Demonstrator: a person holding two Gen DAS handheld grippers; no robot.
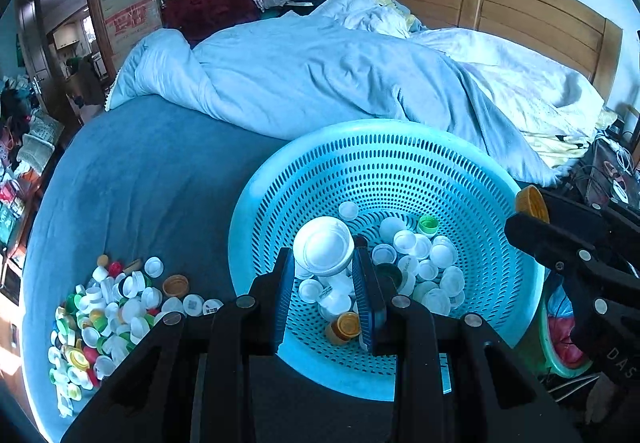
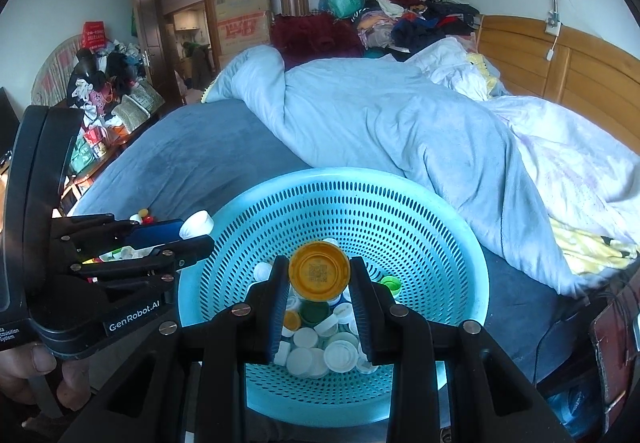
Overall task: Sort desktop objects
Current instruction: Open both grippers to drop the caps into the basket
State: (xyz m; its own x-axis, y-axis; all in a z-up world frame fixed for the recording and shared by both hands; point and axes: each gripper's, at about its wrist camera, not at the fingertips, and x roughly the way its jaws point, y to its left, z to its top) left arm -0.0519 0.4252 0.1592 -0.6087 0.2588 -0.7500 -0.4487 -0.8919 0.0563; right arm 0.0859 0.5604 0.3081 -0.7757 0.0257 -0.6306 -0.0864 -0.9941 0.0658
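Both tongs hang over the blue basket at the bed's near edge: left tongs clamped on a white cap, right tongs on a yellow cap, seemingly poised to drop them among caps already sorted there.

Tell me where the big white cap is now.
The big white cap sits clamped in the left claw, over the blue basket.

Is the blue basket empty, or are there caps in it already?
Not empty: the blue basket has a pile of mostly white caps covering its bottom.
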